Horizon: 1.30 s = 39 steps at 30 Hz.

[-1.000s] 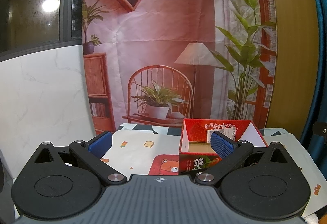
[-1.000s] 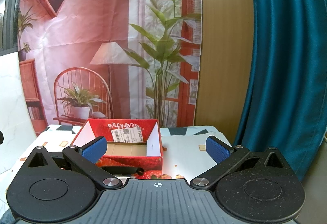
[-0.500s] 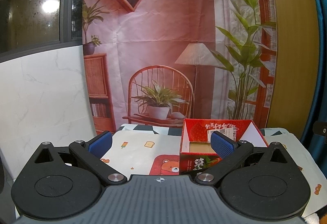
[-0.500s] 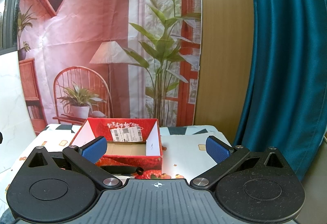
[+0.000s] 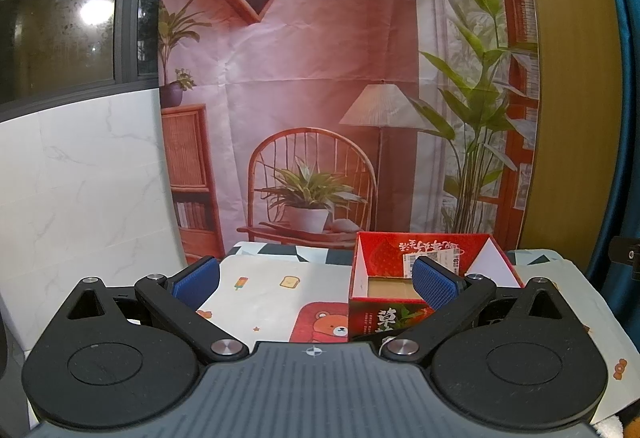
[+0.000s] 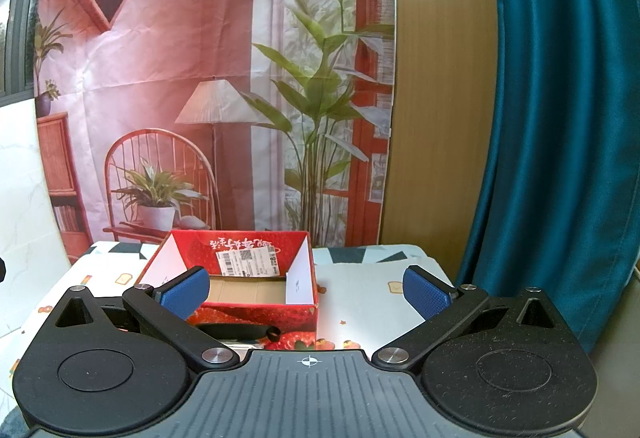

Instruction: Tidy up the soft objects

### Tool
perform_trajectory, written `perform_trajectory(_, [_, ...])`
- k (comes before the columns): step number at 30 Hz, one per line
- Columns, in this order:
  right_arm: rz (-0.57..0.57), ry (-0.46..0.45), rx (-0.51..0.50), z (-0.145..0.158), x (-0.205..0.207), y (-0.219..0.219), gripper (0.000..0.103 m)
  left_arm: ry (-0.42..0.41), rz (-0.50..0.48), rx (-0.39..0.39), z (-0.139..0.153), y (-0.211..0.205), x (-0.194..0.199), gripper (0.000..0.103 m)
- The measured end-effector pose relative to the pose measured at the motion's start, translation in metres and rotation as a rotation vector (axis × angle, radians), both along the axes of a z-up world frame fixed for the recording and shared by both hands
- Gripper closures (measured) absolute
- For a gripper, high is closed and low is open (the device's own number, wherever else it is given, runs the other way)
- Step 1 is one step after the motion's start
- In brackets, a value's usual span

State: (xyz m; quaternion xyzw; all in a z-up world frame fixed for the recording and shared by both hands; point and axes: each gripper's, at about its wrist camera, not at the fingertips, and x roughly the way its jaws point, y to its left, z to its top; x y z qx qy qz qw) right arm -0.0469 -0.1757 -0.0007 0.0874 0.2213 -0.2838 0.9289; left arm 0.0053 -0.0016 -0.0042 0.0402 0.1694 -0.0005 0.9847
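Red strawberry-print carton (image 6: 256, 312): open-topped, nothing visible inside, toward the bench's (image 6: 360, 302) far edge, on a cartoon-print cloth (image 5: 264, 298). Left gripper (image 5: 316, 280): fingers spread, holding nothing. Right gripper (image 6: 306, 288): fingers spread, holding nothing. Soft toy, sliver only (image 5: 618, 428): bench's near right corner.

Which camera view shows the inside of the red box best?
The right wrist view: the red box sits nearly central, its cardboard floor visible. In the left wrist view it is partly hidden behind a gripper finger.
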Motion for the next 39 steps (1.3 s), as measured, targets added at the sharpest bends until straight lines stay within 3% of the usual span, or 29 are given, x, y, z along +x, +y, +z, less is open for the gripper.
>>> perform_trajectory(31, [0.004, 0.004, 0.002, 0.0, 0.001, 0.0, 0.0, 0.006, 0.001, -0.003, -0.001, -0.001, 0.0, 0.0])
perform_trajectory(35, [0.017, -0.008, 0.009, -0.005, 0.001, 0.0, 0.0, 0.018, -0.007, -0.007, -0.004, -0.004, 0.001, 0.0])
perform_trajectory(39, [0.051, -0.076, 0.03, -0.013, -0.003, -0.003, 0.0, 0.016, -0.007, -0.013, -0.01, -0.003, 0.009, 0.0])
